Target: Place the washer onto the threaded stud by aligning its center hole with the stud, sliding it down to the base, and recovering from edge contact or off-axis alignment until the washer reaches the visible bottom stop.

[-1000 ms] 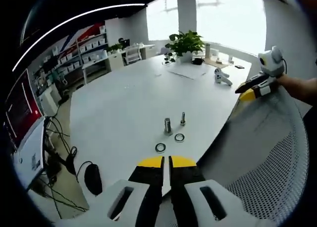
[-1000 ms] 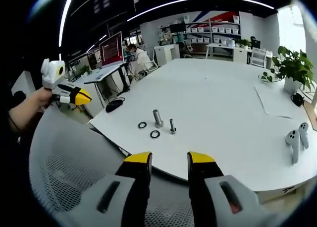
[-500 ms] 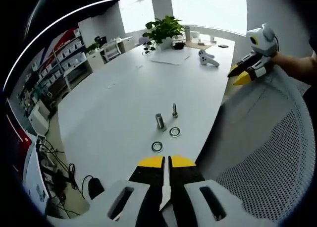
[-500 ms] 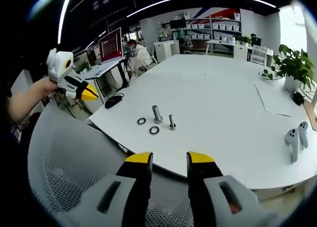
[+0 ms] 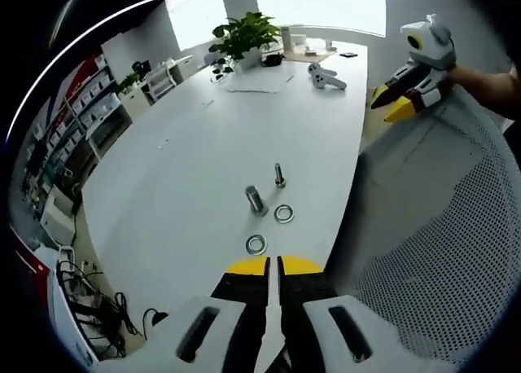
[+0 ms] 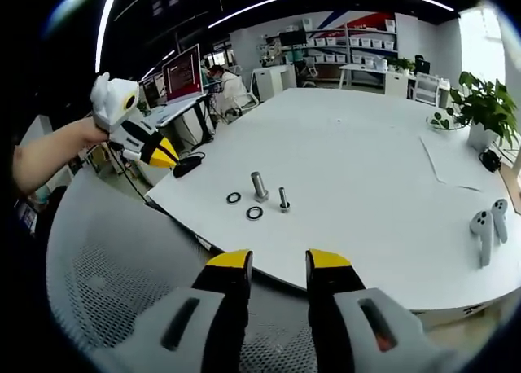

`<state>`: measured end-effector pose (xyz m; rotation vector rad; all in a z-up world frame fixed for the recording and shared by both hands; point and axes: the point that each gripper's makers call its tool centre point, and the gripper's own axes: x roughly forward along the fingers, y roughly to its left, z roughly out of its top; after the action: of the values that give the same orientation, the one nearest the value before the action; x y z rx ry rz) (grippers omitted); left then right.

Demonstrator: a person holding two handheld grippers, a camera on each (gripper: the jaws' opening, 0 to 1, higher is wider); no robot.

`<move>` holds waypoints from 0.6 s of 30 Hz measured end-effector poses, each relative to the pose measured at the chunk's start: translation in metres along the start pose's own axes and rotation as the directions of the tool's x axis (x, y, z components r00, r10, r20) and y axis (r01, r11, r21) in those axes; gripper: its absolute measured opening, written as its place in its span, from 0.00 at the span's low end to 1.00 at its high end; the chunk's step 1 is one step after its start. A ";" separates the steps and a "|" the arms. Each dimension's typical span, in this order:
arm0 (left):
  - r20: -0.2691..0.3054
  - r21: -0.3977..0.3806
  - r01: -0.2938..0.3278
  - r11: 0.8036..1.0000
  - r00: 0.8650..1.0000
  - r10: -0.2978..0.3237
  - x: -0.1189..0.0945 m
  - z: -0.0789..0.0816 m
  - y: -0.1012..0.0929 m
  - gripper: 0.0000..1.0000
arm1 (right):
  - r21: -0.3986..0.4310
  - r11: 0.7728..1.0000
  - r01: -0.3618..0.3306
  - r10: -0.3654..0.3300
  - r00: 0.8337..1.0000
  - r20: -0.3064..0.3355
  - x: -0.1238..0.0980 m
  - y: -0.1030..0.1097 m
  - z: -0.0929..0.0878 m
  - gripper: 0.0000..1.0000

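Two steel washers lie flat on the white table [image 5: 203, 145]: one washer [image 5: 256, 244] nearest my left gripper, the other washer [image 5: 283, 213] beside it. Behind them stand a thick threaded stud [image 5: 256, 200] and a thin bolt [image 5: 279, 176]. My left gripper [image 5: 271, 265] hovers short of the table edge, jaws shut and empty. In the right gripper view the same washers [image 6: 234, 198] [image 6: 255, 213], stud [image 6: 260, 186] and bolt [image 6: 283, 199] sit beyond my right gripper [image 6: 278, 261], which is open and empty. The left gripper [image 6: 165, 157] shows there above the table's left edge.
A mesh chair back [image 6: 122, 291] lies between both grippers and the table; it also shows as the chair [image 5: 440, 251]. A potted plant [image 6: 482, 104], a paper sheet [image 6: 456, 157] and white controllers [image 6: 486, 226] sit far right. The right gripper [image 5: 392, 104] hangs beyond the table's right edge.
My left gripper has moved in toward the table edge and the washers, still shut. The right gripper has stayed almost still and open.
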<state>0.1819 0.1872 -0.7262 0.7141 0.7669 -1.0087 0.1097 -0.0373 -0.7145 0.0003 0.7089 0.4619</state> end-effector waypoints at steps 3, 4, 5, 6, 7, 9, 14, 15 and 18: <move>-0.038 0.029 0.014 0.999 0.999 -0.013 0.009 -0.007 -0.003 0.01 | 0.003 1.000 0.003 -0.003 1.000 0.000 0.000 0.000 0.000 0.29; -0.049 0.035 0.018 0.999 0.999 -0.016 0.012 -0.010 -0.003 0.01 | 0.002 1.000 0.003 -0.003 1.000 0.000 0.000 -0.001 0.000 0.29; -0.065 0.047 0.024 0.999 0.998 -0.021 0.016 -0.013 -0.003 0.01 | 0.002 1.000 0.003 -0.003 1.000 -0.002 0.000 0.000 0.000 0.29; -0.077 0.058 0.028 0.998 0.997 -0.024 0.018 -0.015 -0.003 0.01 | 0.003 1.000 0.003 -0.003 1.000 -0.002 0.000 0.000 0.000 0.29; -0.102 0.087 0.029 0.996 0.995 -0.020 0.021 -0.019 -0.003 0.01 | 0.003 1.000 0.003 -0.003 1.000 -0.002 0.000 0.000 0.000 0.29; -0.144 0.164 0.040 0.986 0.989 -0.016 0.027 -0.026 -0.003 0.01 | 0.004 1.000 0.006 -0.006 1.000 -0.002 0.000 -0.001 0.000 0.29; -0.195 0.187 0.075 0.980 0.980 -0.038 0.040 -0.037 -0.006 0.00 | 0.010 1.000 0.019 -0.019 1.000 0.006 -0.001 -0.003 0.000 0.29; -0.198 0.191 0.078 0.978 0.979 -0.040 0.043 -0.038 -0.006 0.00 | 0.010 1.000 0.019 -0.020 1.000 0.005 0.000 -0.003 0.000 0.29; -0.162 0.135 0.102 0.986 0.984 -0.080 0.058 -0.039 -0.009 0.00 | 0.016 0.999 0.029 -0.029 1.000 0.008 -0.001 -0.004 0.001 0.29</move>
<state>0.1836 0.1889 -0.7972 0.8959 0.8760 -1.1077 0.1114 -0.0415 -0.7143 0.0067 0.7037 0.4281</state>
